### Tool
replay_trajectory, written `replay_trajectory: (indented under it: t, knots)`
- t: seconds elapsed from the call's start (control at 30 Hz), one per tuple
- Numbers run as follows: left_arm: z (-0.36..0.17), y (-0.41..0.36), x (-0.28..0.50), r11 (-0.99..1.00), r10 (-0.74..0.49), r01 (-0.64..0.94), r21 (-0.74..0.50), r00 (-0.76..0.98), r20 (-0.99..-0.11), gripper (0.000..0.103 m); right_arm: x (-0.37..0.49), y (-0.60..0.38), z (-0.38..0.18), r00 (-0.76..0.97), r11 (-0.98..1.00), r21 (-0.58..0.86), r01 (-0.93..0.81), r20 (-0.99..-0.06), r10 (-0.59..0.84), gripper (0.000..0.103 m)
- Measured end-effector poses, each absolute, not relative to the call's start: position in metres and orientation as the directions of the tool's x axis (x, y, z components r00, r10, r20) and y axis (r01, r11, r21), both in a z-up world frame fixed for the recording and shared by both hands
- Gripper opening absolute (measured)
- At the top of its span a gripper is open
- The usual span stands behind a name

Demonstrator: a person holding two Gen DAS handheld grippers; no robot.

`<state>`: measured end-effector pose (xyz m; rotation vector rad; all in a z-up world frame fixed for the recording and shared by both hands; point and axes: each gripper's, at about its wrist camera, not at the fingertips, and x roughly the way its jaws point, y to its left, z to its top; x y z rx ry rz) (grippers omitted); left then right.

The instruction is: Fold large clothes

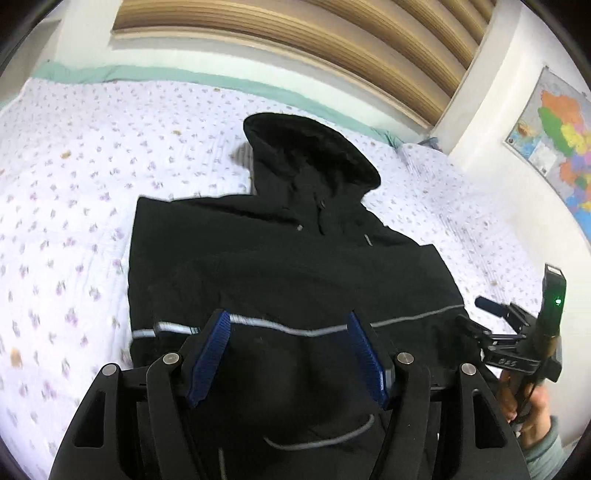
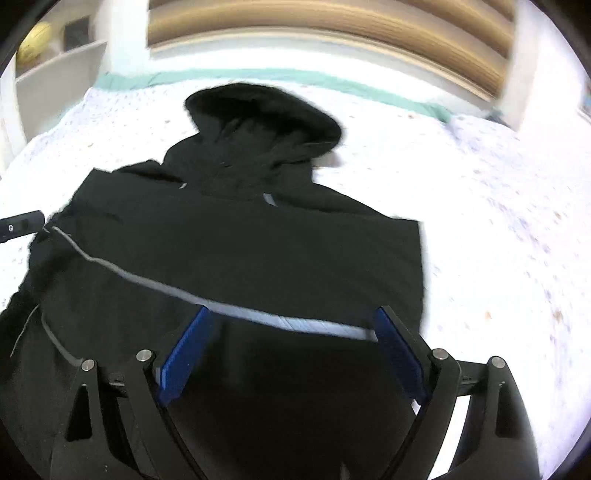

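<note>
A large black hooded jacket (image 1: pixel 280 258) with a grey reflective stripe lies spread on the bed, hood (image 1: pixel 310 147) toward the headboard. It also shows in the right wrist view (image 2: pixel 236 236). Its sleeves look folded in, giving straight side edges. My left gripper (image 1: pixel 288 321) is open, its blue pads above the jacket's lower part near the stripe. My right gripper (image 2: pixel 291 317) is open wide, also over the lower part at the stripe. Neither holds cloth. The right gripper's body shows in the left wrist view (image 1: pixel 532 332) at the jacket's right edge.
The bed has a white floral bedspread (image 1: pixel 74 184) with a green blanket edge (image 1: pixel 207 77) by the wooden headboard (image 1: pixel 295 33). A wall map (image 1: pixel 557 133) hangs on the right. White shelves (image 2: pixel 55 77) stand at the left.
</note>
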<state>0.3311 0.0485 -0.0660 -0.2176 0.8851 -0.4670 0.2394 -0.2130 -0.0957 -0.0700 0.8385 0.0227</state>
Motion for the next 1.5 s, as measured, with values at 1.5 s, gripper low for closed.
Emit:
replay_trajectory:
  t: [1.5]
  knots:
    - [0.018, -0.011, 0.547, 0.969, -0.243, 0.174, -0.176, 0.533, -0.811, 0.065, 0.432, -0.228, 0.014, 0.636, 1.000, 0.003, 0.012, -0.771, -0.006, 0.092]
